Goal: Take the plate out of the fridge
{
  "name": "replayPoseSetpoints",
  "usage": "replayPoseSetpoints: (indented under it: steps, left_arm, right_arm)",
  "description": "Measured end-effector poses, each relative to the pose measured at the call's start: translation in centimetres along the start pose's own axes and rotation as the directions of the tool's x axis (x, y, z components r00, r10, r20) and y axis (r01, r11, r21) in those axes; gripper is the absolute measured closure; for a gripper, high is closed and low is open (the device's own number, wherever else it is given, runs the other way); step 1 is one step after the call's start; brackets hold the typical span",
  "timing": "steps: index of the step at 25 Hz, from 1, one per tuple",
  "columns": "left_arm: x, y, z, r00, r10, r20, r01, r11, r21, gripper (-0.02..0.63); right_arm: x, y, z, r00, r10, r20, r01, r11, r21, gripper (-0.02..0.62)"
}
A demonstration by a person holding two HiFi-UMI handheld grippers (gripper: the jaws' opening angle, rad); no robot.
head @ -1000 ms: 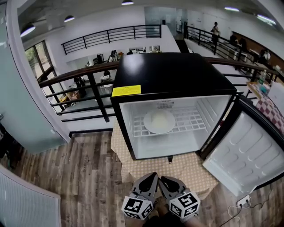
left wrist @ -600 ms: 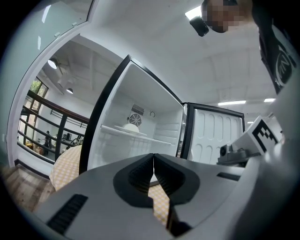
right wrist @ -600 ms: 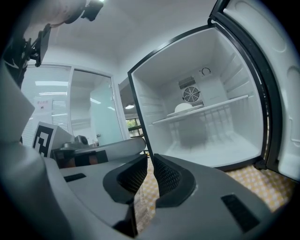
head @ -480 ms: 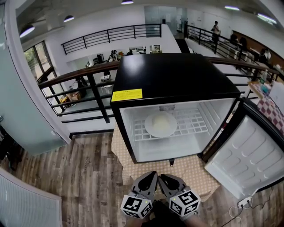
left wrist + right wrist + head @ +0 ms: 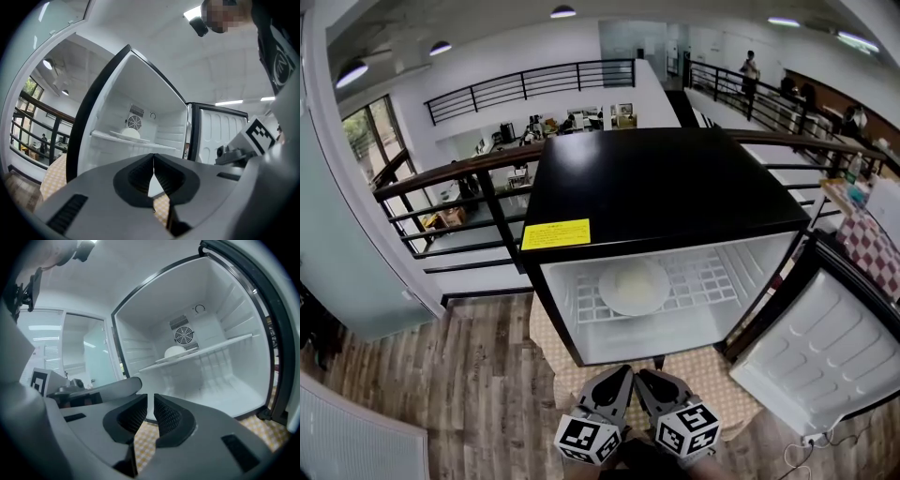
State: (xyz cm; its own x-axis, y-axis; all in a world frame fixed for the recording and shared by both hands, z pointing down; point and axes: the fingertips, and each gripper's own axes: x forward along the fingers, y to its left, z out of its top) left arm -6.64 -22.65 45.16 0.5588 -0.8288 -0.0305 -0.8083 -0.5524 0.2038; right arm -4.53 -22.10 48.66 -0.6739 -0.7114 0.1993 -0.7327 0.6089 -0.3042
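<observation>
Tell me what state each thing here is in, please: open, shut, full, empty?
Fridge: its door stands wide open.
Plate: lying on the wire shelf inside, untouched.
Left gripper: shut, holding nothing.
Right gripper: shut, holding nothing.

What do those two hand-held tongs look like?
The left tongs and right tongs match: grey, wedge-shaped plastic shells with black ribbed pads inside. At its back end each carries a white cube printed with black square markers.
</observation>
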Motion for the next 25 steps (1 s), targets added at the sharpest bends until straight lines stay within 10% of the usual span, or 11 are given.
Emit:
replayPoseSetpoints:
  steps: [14, 25]
  left_arm:
    - [3.2, 2.4, 1.2, 1.000, 0.008, 0.022, -0.008, 1.000, 0.010, 0.597]
    - [4.6, 3.2, 1.2, 1.000, -0.006, 0.018, 0.006, 1.000, 0.010, 0.597]
  right_arm:
    - [3.2, -4.3, 5.2, 0.991, -0.085, 0.104, 0.055, 0.963, 0.265, 0.503]
    - [5.3, -7.0, 8.6, 0.973, -0.154, 0.172, 0.003, 0.752, 0.659, 0.360]
